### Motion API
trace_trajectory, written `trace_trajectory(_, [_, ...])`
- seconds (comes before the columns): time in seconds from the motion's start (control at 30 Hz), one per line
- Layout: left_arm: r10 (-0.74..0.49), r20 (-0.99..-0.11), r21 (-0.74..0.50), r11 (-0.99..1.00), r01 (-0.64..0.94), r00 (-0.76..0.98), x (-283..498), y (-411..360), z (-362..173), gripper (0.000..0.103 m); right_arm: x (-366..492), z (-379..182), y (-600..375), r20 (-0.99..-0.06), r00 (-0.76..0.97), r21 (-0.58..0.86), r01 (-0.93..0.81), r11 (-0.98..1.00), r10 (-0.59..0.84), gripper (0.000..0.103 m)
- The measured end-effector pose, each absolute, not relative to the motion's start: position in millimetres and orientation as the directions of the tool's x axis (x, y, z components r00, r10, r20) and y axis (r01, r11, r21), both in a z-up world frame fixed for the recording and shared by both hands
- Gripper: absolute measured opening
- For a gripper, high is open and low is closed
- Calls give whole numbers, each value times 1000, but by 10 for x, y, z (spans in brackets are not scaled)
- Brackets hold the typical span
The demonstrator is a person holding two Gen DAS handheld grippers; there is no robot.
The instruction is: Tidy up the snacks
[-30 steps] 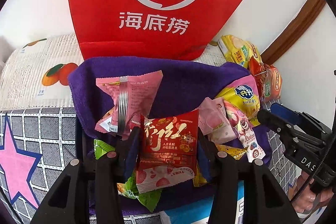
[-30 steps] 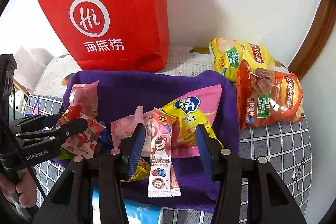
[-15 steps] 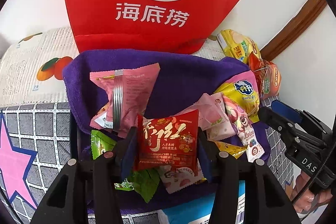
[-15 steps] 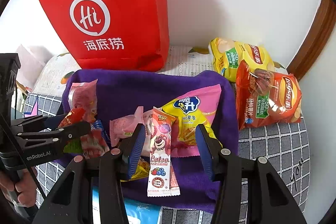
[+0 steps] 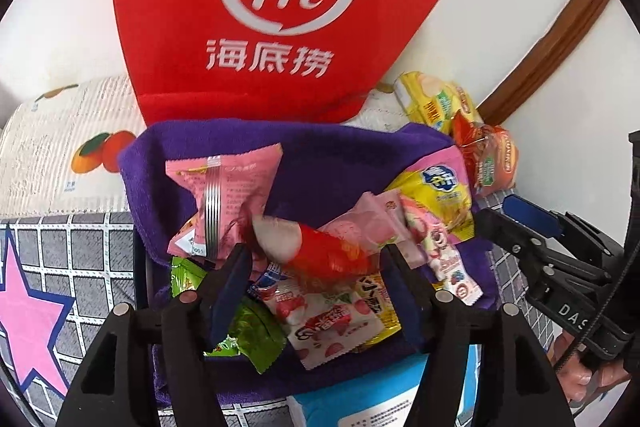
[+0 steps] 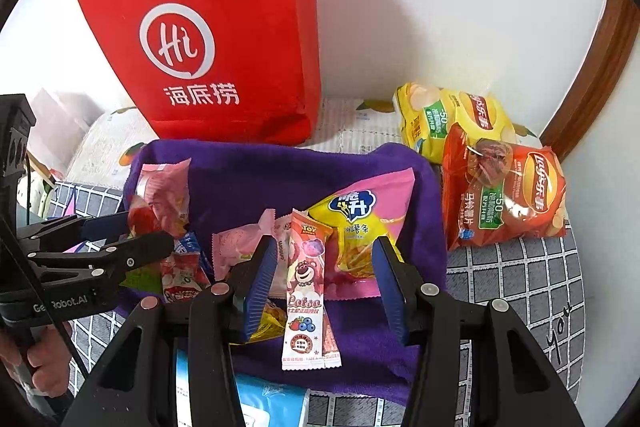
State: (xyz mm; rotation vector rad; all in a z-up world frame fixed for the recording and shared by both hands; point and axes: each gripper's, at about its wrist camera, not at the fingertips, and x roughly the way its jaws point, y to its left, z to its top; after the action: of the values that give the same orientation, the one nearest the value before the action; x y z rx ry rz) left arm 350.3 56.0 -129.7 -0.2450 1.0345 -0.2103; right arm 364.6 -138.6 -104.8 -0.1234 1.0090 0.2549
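Several snack packets lie on a purple towel (image 5: 328, 155) in front of a red paper bag (image 5: 280, 7). My left gripper (image 5: 316, 259) is open; a small red packet (image 5: 320, 251), blurred and tilted, is between its fingers just above the pile, and I cannot tell if it still touches them. A pink packet (image 5: 224, 195) lies behind it. My right gripper (image 6: 324, 271) is open above a Lotso lollipop packet (image 6: 306, 287), beside a yellow-pink snack bag (image 6: 360, 223). The red bag also shows in the right wrist view (image 6: 224, 39).
Two chip bags, yellow (image 6: 448, 119) and orange (image 6: 504, 195), lie right of the towel by the wall. A blue-white pack (image 5: 384, 399) sits at the near edge. A checked cloth (image 6: 520, 291) and a fruit-print cloth (image 5: 60, 147) cover the surface.
The red packet, held upright between the left fingers before, has tipped over and slipped forward out of the grip. The left gripper moved slightly forward. The right gripper has stayed put.
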Motion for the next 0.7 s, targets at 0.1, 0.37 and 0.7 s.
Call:
trace_trajectory(0.1, [-282, -809, -291, 955, 66, 516, 3461, 548, -1217, 66, 3603, -992, -1361, -841, 517, 12, -273, 962, 157, 49])
trace_trajectory(0.37, [-278, -788, -284, 956, 76, 549, 3335, 569, -1023, 66, 3408, -751, -1326, -811, 557, 19, -280, 960, 179, 49])
trace_trajectory(0.7, [-198, -767, -188, 979, 82, 610, 3058, 409, -704, 66, 2871, -444, -1537, -792, 582, 56, -233, 971, 185, 50])
